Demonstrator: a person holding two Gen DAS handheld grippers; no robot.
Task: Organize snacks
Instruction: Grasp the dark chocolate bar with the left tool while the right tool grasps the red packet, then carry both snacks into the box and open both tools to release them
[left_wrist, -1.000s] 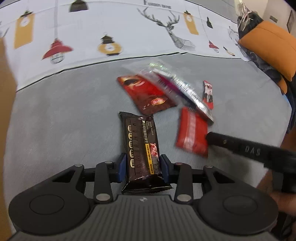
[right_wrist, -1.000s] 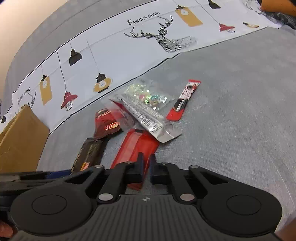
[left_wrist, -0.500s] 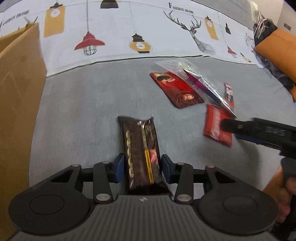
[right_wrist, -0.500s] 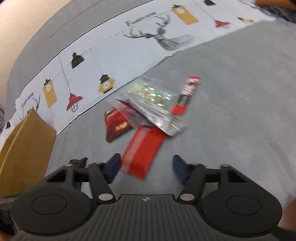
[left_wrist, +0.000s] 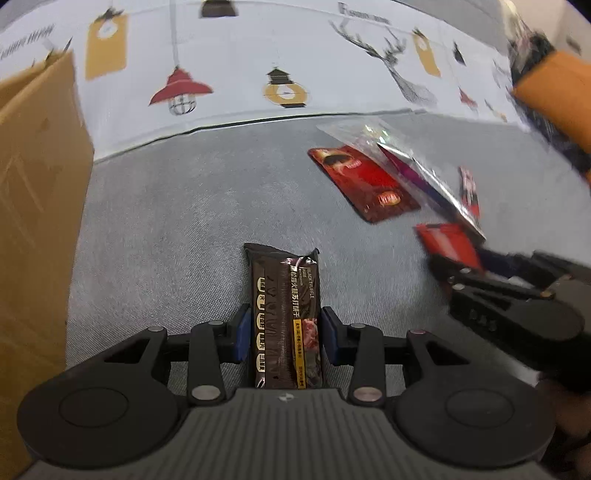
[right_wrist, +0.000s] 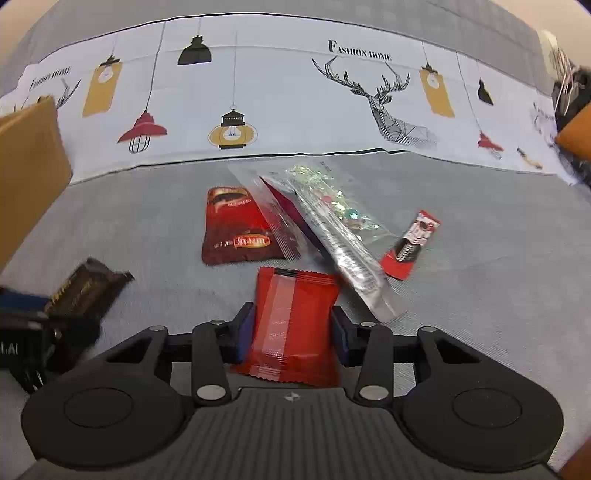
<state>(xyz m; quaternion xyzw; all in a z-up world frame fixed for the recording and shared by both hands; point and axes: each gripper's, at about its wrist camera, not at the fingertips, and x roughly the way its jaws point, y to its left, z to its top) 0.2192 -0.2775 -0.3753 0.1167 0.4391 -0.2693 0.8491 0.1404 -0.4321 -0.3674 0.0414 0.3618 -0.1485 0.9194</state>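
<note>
My left gripper (left_wrist: 284, 338) is clamped on the dark biscuit bar (left_wrist: 286, 314), pads pressing both long edges near its lower end, with the bar's far end pointing out over the grey bedspread (left_wrist: 177, 221). My right gripper (right_wrist: 293, 330) has the red packet (right_wrist: 293, 325) between its jaws, which are closing; the blue pads sit against the wrapper's sides, so I count it as gripped.

Both packs look light and crinkly. The bar seems fairly stiff (biscuits inside, I judge, so squeezing hard risks crumbs), and its edges are the right place to hold. The red packet is softer and glossy, likely to slip or buckle; I would take it across its width near the crimped lower seam.

A second ago the right jaws were pinched together at the packet's near end; half a second ago they stood wide around it, and now they have come in on it squarely. The left grip on the bar is unchanged, though the cardboard box (left_wrist: 37, 221) at the bedspread's left edge now fills more of that view.

The remaining snacks (right_wrist: 314, 221) lie heaped mid-bedspread, near the patterned border.
</note>
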